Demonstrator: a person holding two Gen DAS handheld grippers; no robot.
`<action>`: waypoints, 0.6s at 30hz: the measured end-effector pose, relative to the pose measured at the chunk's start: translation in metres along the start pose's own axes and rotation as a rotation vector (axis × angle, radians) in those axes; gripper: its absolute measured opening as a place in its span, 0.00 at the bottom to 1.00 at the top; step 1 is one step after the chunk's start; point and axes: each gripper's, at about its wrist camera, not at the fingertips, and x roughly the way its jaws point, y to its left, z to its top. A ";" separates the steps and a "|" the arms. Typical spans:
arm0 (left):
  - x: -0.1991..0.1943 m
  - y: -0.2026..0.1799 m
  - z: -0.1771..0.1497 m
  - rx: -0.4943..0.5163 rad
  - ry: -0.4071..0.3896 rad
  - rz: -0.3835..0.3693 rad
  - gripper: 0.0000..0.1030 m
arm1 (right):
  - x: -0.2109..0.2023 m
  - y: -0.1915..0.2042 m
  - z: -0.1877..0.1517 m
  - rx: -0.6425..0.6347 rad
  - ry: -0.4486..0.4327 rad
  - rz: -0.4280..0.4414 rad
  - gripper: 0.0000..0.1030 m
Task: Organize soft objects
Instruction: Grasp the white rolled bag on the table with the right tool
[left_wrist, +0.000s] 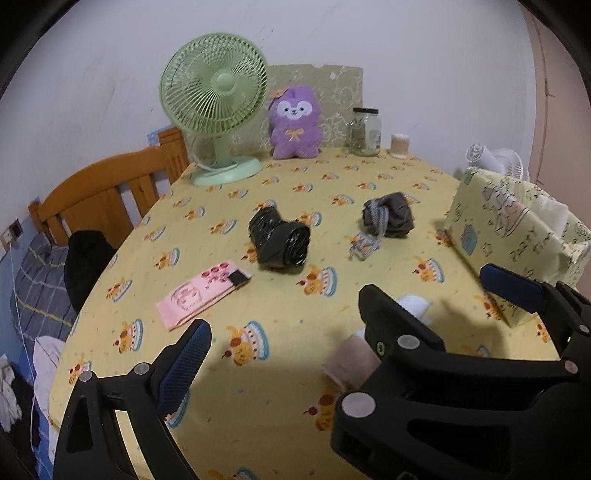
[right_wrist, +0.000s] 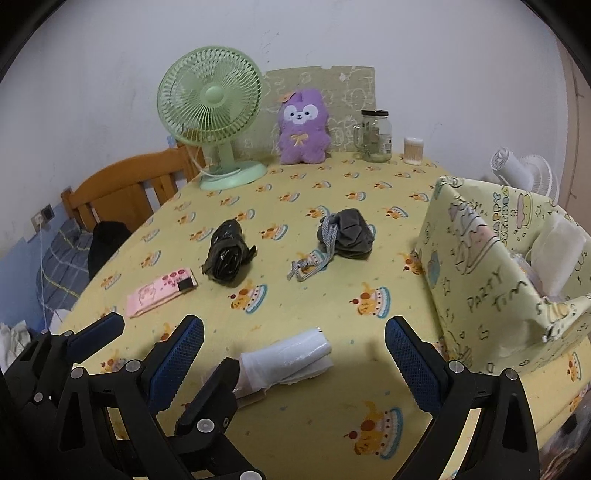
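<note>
A white roll of thin plastic (right_wrist: 286, 354) lies on the yellow tablecloth between the pads of my open right gripper (right_wrist: 293, 325). Its left end lies against a beige roll (left_wrist: 345, 363). My left gripper (left_wrist: 295, 332) is open too, and its right finger is hidden behind the right gripper (left_wrist: 428, 288), which crosses it. In the right wrist view the left gripper (right_wrist: 175, 339) straddles my right gripper's left finger. Farther back lie a black bag roll (left_wrist: 280, 240) (right_wrist: 225, 254), a grey drawstring pouch (left_wrist: 391, 218) (right_wrist: 351, 232) and a pink flat pack (left_wrist: 201, 295) (right_wrist: 159, 291).
A yellow paper-covered box (right_wrist: 480, 266) (left_wrist: 517, 236) stands open at the right with white soft things inside. Along the back wall stand a green fan (right_wrist: 210, 110), a purple plush (right_wrist: 303, 127), a glass jar (right_wrist: 376, 134) and a small swab tub (right_wrist: 413, 149). A wooden headboard (left_wrist: 107, 184) borders the table's left edge.
</note>
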 end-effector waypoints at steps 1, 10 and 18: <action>0.002 0.002 -0.001 -0.003 0.007 0.005 0.95 | 0.002 0.001 0.000 -0.007 0.004 -0.001 0.97; 0.024 0.023 -0.011 -0.050 0.075 0.096 0.94 | 0.022 0.009 -0.011 0.028 0.094 -0.005 0.89; 0.038 0.036 -0.015 -0.072 0.107 0.089 0.96 | 0.038 0.018 -0.014 0.053 0.147 0.061 0.67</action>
